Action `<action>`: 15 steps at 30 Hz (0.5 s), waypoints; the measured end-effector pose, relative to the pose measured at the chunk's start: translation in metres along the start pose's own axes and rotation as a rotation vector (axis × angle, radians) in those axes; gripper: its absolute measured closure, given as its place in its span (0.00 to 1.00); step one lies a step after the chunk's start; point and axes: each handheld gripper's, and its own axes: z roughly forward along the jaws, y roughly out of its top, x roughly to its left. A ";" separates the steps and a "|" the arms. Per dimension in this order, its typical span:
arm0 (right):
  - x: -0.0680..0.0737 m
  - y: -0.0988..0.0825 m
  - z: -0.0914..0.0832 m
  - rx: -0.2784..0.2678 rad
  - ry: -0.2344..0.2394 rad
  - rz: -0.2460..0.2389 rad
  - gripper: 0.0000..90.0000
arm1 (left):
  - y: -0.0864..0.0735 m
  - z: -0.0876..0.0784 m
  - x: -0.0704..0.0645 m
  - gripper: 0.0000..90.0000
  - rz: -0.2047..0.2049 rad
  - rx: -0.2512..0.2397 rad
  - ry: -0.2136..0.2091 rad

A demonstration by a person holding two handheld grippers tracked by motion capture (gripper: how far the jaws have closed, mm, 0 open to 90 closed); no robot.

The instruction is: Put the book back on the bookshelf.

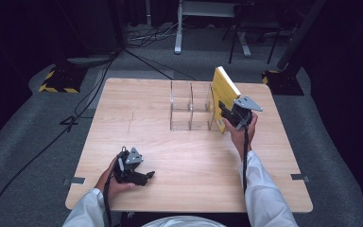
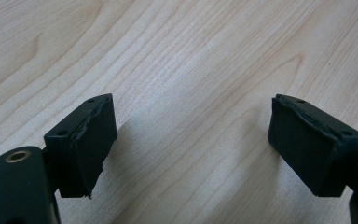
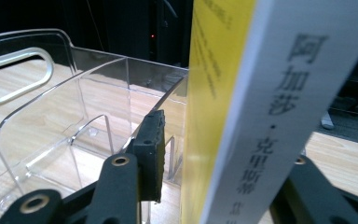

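Book (image 1: 223,94) flat yellow cover, clear rack (image 1: 189,106)

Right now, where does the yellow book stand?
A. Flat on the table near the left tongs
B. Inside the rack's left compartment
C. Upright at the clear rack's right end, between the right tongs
C: the yellow book stands upright at the right end of the clear rack, between the right tongs.

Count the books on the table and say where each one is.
1. The yellow book stands upright at the right end of the clear organizer, between the jaws of the right gripper. None is visible elsewhere, though the organizer's clear walls blur its compartments.
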 end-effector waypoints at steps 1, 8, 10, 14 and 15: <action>0.001 0.000 -0.001 0.004 0.001 -0.004 0.63 | 0.000 0.000 0.000 0.18 0.000 0.000 0.000; -0.002 0.001 -0.005 0.017 -0.004 0.000 0.59 | 0.000 0.000 0.000 0.18 -0.001 0.000 0.000; -0.003 0.001 -0.007 0.018 0.002 0.001 0.59 | 0.000 0.000 0.000 0.18 0.000 0.000 0.000; -0.003 0.002 -0.009 0.023 0.009 -0.011 0.57 | 0.000 0.000 0.000 0.18 -0.001 0.000 -0.001; -0.003 0.002 -0.010 0.024 0.006 -0.016 0.56 | 0.000 0.000 0.000 0.18 0.000 0.000 -0.001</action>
